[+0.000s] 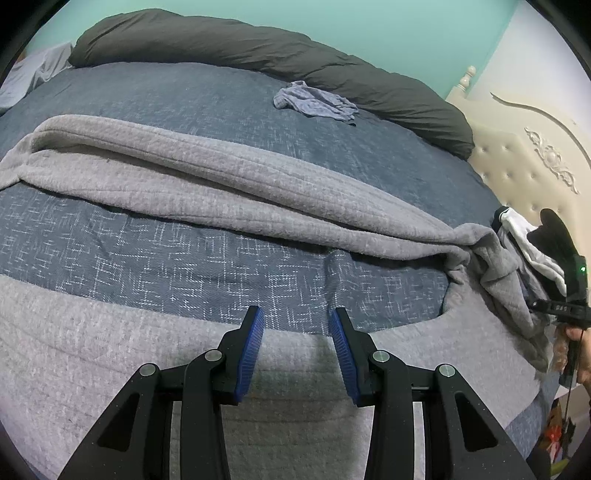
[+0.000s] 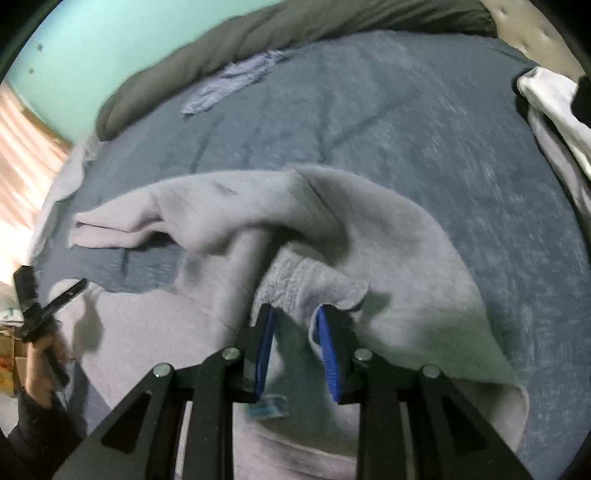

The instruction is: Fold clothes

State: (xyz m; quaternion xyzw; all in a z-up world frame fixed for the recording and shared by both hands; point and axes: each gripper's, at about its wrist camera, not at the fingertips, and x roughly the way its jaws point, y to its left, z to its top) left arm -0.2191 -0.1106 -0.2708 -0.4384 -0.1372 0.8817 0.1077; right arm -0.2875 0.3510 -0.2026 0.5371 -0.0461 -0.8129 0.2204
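A bedroom, seen from low over a wide bed covered by a dark blue quilted bedspread (image 1: 155,236) flecked with short white woven lines. Along the bed's far edge lies a long, rumpled roll of dark olive-grey duvet (image 1: 236,48), pushed against a plain mint-green painted wall (image 1: 369,22). At the right stands a cream headboard (image 1: 524,155) with buttoned tufted padding, a curved carved frame, a raised floral ornament and a small turned finial on its post. In the right wrist view, the left side shows a pale pink-and-cream striped curtain (image 2: 22,147), brightly lit. The light elsewhere is soft and even.
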